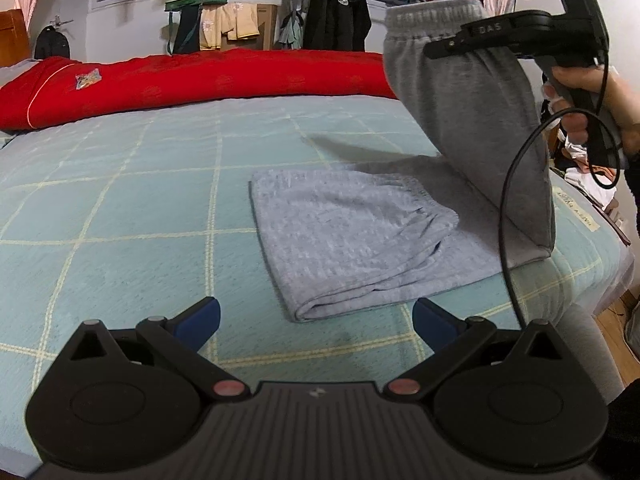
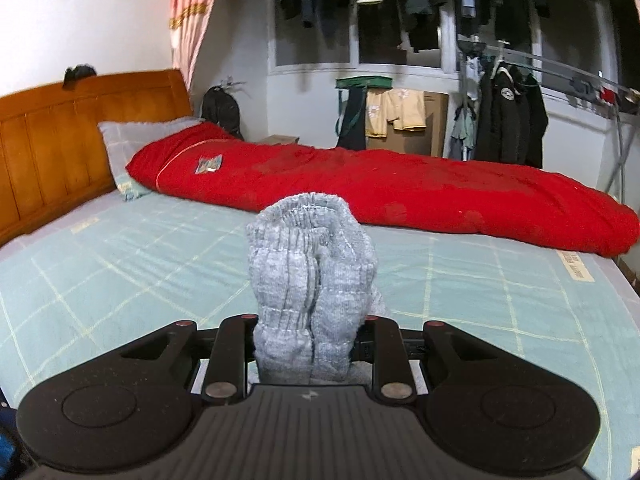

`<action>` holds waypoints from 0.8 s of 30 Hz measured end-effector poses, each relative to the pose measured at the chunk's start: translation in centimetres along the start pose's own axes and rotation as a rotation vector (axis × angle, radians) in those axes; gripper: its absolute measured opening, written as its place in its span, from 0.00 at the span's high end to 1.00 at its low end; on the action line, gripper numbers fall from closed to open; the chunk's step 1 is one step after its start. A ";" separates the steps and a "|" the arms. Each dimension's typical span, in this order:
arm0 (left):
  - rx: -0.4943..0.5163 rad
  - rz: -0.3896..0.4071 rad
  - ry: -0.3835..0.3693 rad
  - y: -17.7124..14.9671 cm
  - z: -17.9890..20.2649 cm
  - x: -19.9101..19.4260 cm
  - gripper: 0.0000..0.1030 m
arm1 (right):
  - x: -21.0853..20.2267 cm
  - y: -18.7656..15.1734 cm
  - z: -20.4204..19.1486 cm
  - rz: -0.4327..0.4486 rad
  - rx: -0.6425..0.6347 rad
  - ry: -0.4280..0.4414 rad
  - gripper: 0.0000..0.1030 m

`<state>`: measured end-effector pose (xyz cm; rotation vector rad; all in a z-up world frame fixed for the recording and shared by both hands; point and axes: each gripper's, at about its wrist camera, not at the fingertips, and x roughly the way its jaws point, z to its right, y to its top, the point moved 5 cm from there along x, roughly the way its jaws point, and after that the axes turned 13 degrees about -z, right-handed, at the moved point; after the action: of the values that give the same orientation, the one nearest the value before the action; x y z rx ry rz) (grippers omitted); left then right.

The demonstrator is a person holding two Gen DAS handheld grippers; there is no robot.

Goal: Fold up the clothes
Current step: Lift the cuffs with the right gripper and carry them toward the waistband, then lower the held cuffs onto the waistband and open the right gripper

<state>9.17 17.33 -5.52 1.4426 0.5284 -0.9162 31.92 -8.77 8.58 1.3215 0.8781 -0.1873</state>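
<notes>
Grey sweatpants [image 1: 352, 240] lie partly folded on the light green checked bedsheet [image 1: 120, 200]. The folded leg part rests flat in the middle of the left wrist view. The waistband end [image 1: 464, 92] is lifted up at the right, held by my right gripper [image 1: 436, 50], which a hand grips by its handle. In the right wrist view the ribbed grey waistband [image 2: 310, 276] bunches upright between the jaws of my right gripper [image 2: 308, 344], shut on it. My left gripper [image 1: 316, 316] hovers open just in front of the folded edge, with nothing between its blue fingertips [image 1: 202, 316].
A red quilt [image 1: 192, 80] lies rolled along the far side of the bed. A wooden headboard [image 2: 60, 136] and a pillow [image 2: 120, 148] are at the left. Clothes hang on a rack [image 1: 332, 16] behind. A black cable [image 1: 508, 220] dangles from the right gripper. The bed's edge [image 1: 592, 280] falls away at the right.
</notes>
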 end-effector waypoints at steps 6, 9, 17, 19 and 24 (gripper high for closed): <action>-0.018 -0.004 0.002 -0.6 -0.6 -0.3 0.01 | 0.8 -0.2 -3.6 -0.001 -0.117 -0.028 0.71; -0.024 -0.012 0.004 -0.9 -0.8 -0.2 0.01 | 1.6 -0.7 -5.5 -0.015 -0.198 -0.074 0.71; -0.039 -0.026 0.006 -1.3 -1.0 0.0 0.01 | 4.0 -4.2 -10.8 -0.050 -0.444 -0.187 0.71; -0.040 -0.029 0.008 -1.4 -1.0 0.0 0.01 | 4.4 -4.8 -12.0 -0.050 -0.491 -0.217 0.71; -0.049 -0.036 0.009 -1.6 -1.2 0.1 0.01 | 5.6 -6.1 -14.4 -0.057 -0.596 -0.277 0.71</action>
<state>8.21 18.68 -6.72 1.3969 0.5815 -0.9200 25.68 4.30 0.49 0.6952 0.6636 -0.1340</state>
